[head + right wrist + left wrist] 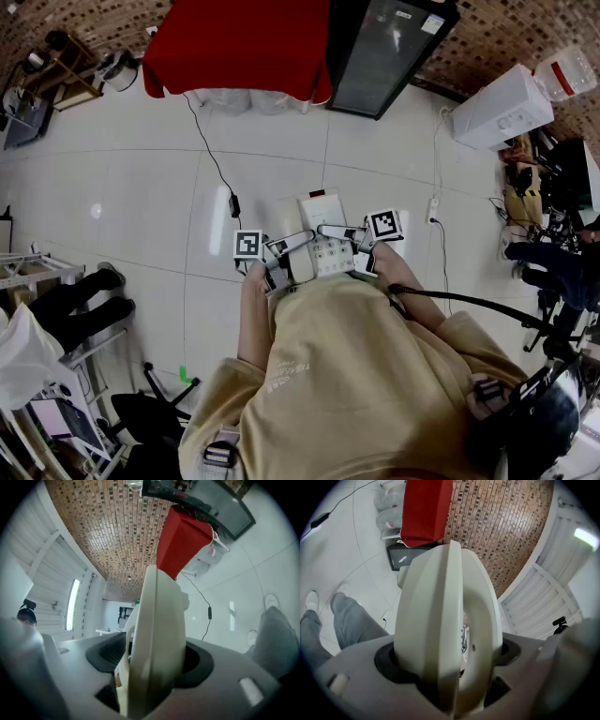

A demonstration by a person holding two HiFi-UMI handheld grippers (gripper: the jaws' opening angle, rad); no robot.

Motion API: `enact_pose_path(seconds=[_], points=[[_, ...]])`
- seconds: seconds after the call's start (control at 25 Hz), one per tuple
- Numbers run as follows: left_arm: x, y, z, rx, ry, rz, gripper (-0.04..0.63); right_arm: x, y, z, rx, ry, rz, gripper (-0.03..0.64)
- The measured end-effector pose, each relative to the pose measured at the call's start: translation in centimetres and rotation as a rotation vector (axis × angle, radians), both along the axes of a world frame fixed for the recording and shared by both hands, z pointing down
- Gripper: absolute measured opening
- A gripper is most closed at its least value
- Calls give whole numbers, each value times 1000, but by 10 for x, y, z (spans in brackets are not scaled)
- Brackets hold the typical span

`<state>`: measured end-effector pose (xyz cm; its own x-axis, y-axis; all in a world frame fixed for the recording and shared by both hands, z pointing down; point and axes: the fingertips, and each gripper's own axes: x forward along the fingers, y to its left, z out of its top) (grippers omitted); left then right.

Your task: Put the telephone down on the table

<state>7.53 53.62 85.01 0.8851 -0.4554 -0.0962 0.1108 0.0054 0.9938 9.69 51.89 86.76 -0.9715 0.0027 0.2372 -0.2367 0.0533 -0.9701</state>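
The left gripper (277, 264) and right gripper (360, 244) each clench one side of the white telephone (328, 255). The keypad print is too small to read.

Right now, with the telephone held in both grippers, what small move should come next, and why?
Probably carry it forward toward the red table, both grips shut. The telephone is clamped between the left gripper and right gripper over the floor, and the table stands well ahead.
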Motion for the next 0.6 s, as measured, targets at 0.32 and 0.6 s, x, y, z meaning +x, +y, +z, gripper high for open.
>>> enact_pose_path(seconds=[0.32,0.6], points=[[-2,-75,4,-71,-47,21,443,-7,-73,11,-61,-29,22,290],[-36,-174,-20,-50,-99,-54,443,-47,-169,-30,-46,-138,-78,295]])
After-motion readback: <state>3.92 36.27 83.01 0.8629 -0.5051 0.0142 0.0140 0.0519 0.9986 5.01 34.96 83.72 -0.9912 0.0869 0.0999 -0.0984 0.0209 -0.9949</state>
